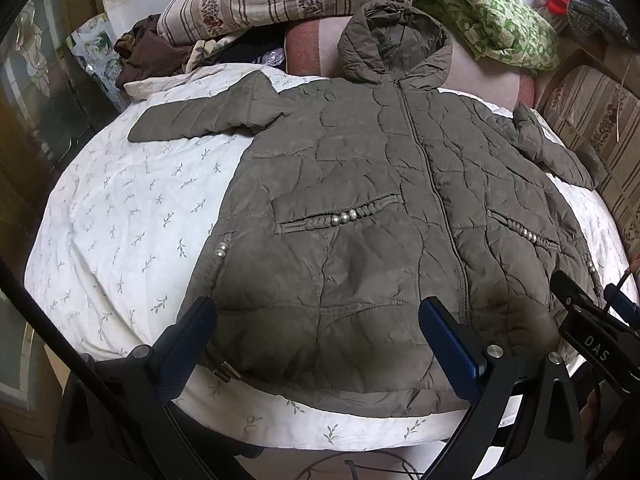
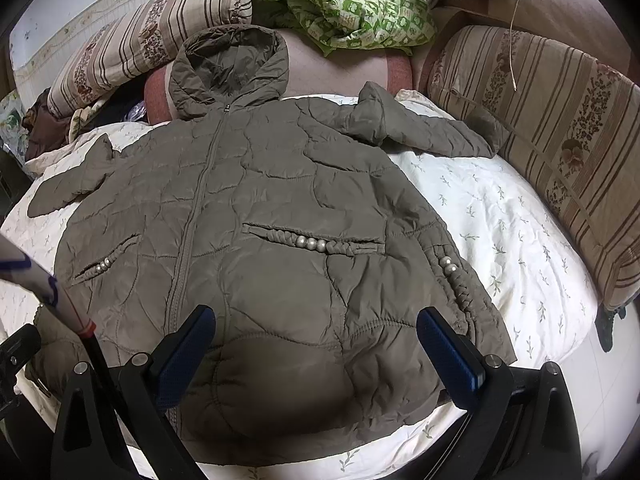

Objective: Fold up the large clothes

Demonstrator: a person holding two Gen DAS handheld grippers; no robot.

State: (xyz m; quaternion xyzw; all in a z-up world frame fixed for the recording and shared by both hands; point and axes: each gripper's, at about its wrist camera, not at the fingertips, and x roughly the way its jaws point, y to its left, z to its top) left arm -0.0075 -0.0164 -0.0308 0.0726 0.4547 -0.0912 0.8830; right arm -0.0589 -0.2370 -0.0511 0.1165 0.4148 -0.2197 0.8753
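**Puffy Jacket Lies Flat, Both Grippers Spread Above Its Hem**

Nearest the cameras, the left gripper [image 1: 316, 344] hangs with its blue-padded fingers wide apart and nothing between them, over the bottom hem on the jacket's left-hand side as seen. The right gripper [image 2: 316, 344] is likewise spread and empty, over the hem's other half. Neither visibly touches cloth.

Beneath them lies the olive-brown quilted hooded jacket [image 1: 380, 200], front up and zipped, on a white quilted bedspread with small leaf sprigs [image 1: 120, 208]. Its padded shell looks light and soft but springy, so a fold will probably puff back unless pressed down. The smooth, faintly shiny fabric may slip between pads; a deep bite at a stitched seam or the gathered hem should hold better than a pinch on a puffed panel. The braided pocket trims with silver beads [image 2: 312, 244] are hard lumps best avoided by the fingers.

Farther on, the left-hand sleeve [image 1: 200, 120] stretches out across the bedspread, and the right-hand sleeve [image 2: 420, 132] bends at the shoulder towards a striped floral cushion [image 2: 540, 140]. Cuffs look like the natural first holds for bringing the sleeves across the chest.

Farthest, the hood [image 2: 232, 68] rests against a pinkish bolster [image 2: 340, 68], below a green-and-white patterned cloth [image 2: 344, 12].
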